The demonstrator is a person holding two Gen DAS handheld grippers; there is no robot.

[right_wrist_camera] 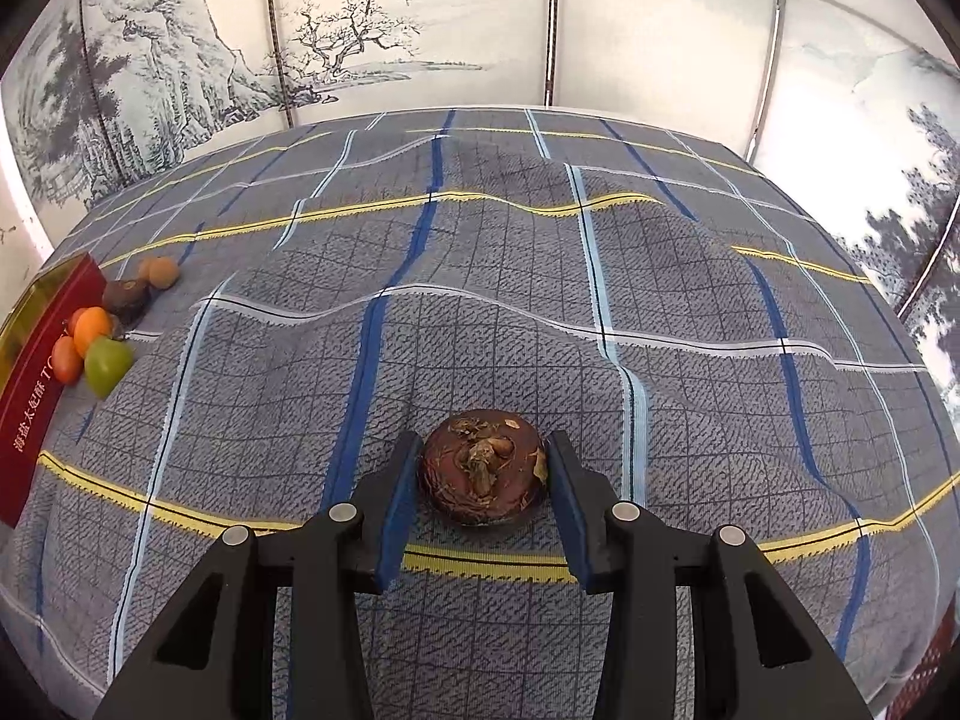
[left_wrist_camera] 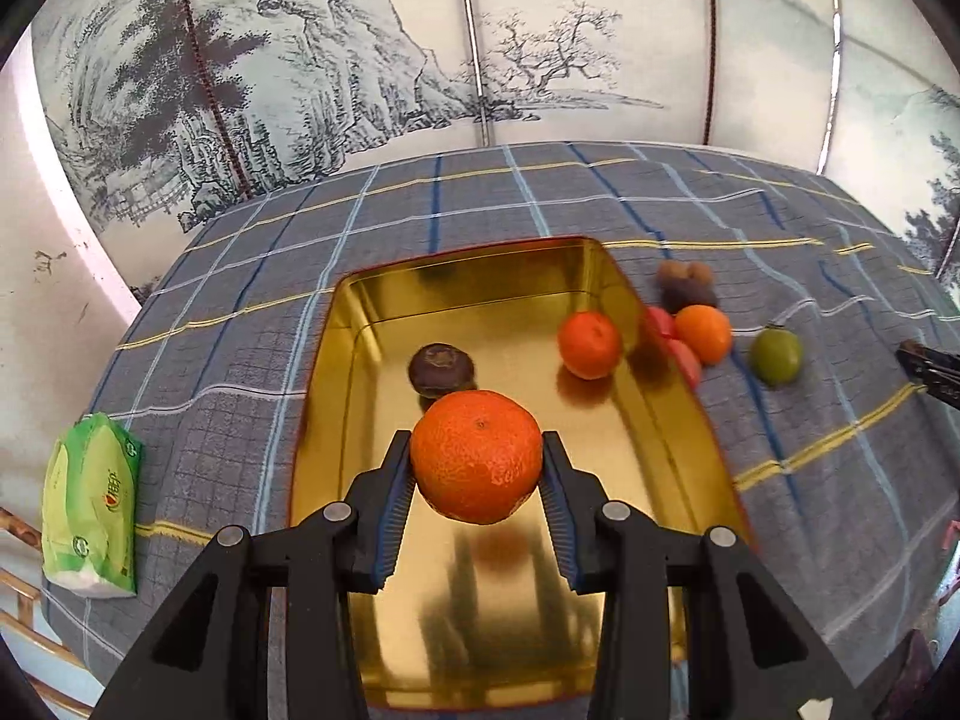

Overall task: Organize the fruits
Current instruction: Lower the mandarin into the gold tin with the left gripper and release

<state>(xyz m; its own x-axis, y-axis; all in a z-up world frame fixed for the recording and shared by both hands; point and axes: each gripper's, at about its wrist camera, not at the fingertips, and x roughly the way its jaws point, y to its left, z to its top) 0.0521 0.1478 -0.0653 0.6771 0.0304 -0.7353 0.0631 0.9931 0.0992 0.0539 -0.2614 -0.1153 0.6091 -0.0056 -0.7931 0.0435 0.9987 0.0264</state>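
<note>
Over the gold tray (left_wrist_camera: pixel 336 396), the left gripper (left_wrist_camera: pixel 477 459) is clamped on an orange (left_wrist_camera: pixel 477 456). Inside the tray lie a second orange (left_wrist_camera: pixel 589 344) and a dark brown fruit (left_wrist_camera: pixel 441 370). Beside the tray's right edge sit a green fruit (left_wrist_camera: pixel 776 355) and others. Near the tablecloth's (right_wrist_camera: pixel 600 240) front edge, the right gripper (right_wrist_camera: pixel 483 471) pinches a brown bulb (right_wrist_camera: pixel 483 468).

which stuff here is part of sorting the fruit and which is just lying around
Part of the job:
- gold tin
- orange in the left gripper
- brown fruit in the right gripper
- loose fruit pile
- green fruit

Just lying about:
- green tissue pack
- checked cloth
- painted screen
</note>
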